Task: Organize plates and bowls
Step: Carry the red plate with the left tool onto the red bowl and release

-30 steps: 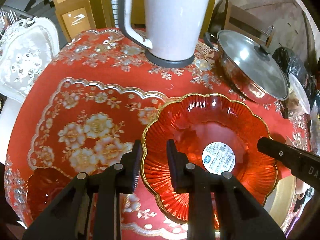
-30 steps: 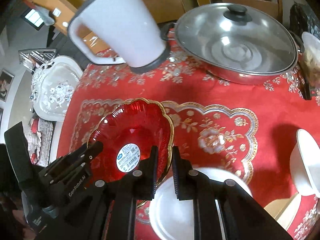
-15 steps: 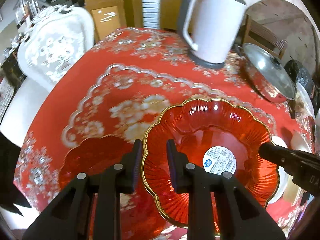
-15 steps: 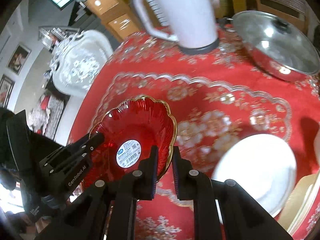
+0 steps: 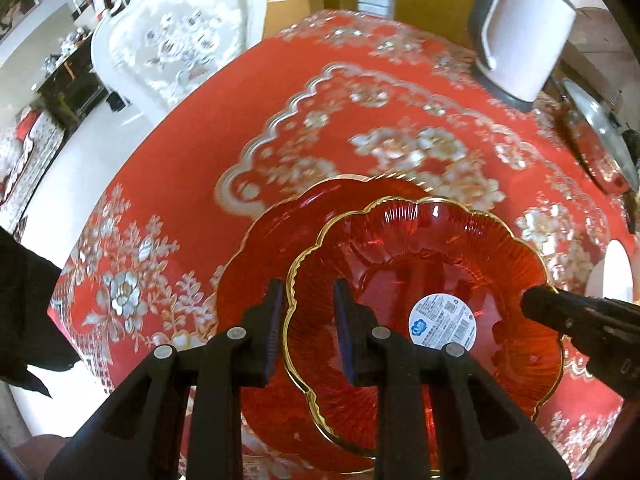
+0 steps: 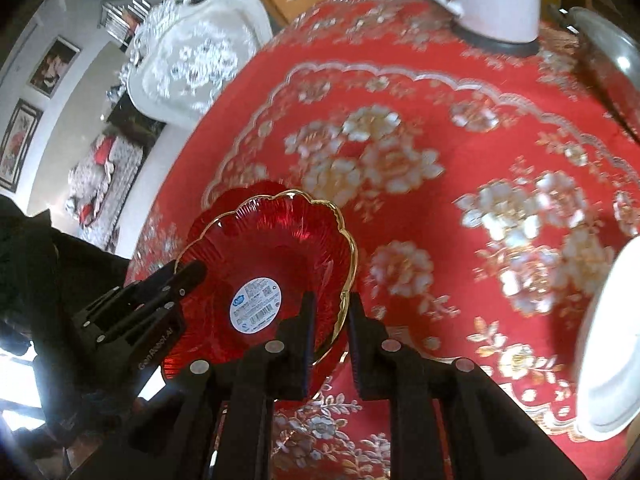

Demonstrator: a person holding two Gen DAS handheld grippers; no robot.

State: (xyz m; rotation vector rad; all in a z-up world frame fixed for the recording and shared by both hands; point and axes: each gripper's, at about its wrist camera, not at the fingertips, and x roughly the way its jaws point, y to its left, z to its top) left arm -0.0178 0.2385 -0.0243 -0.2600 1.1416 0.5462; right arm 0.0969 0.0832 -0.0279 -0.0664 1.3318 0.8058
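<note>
Left gripper [image 5: 309, 322]: nearest the lens in the left wrist view; its two fingers straddle the near-left gilt rim of the red plate, one outside, one inside the dish, pinching that rim.
Right gripper [image 6: 330, 334]: closed on the opposite edge of the same plate, rim caught between its fingers; its tip also shows at the plate's right edge in the left wrist view.
Red plate [image 5: 424, 300]: scalloped red glass with a gold edge and a round white barcode sticker [image 5: 443, 321] on its floor; held between both grippers, overlapping the second red plate from above. Whether the two touch cannot be told.
Second red plate [image 5: 272, 240]: same scalloped shape, lying on the tablecloth, showing behind and left of the held plate.
Tablecloth [image 5: 192, 168]: red with silver and gold flowers, spreading on all sides of the red plate.
White plate [image 6: 612, 344]: on the cloth, well to the right of the red plate.
Lidded steel pan [image 5: 596, 140]: far right of the red plate.
White kettle [image 5: 520, 36]: beyond the red plate, near the pan.
White chair [image 5: 180, 36]: beyond the table's edge, far left of the red plate.
</note>
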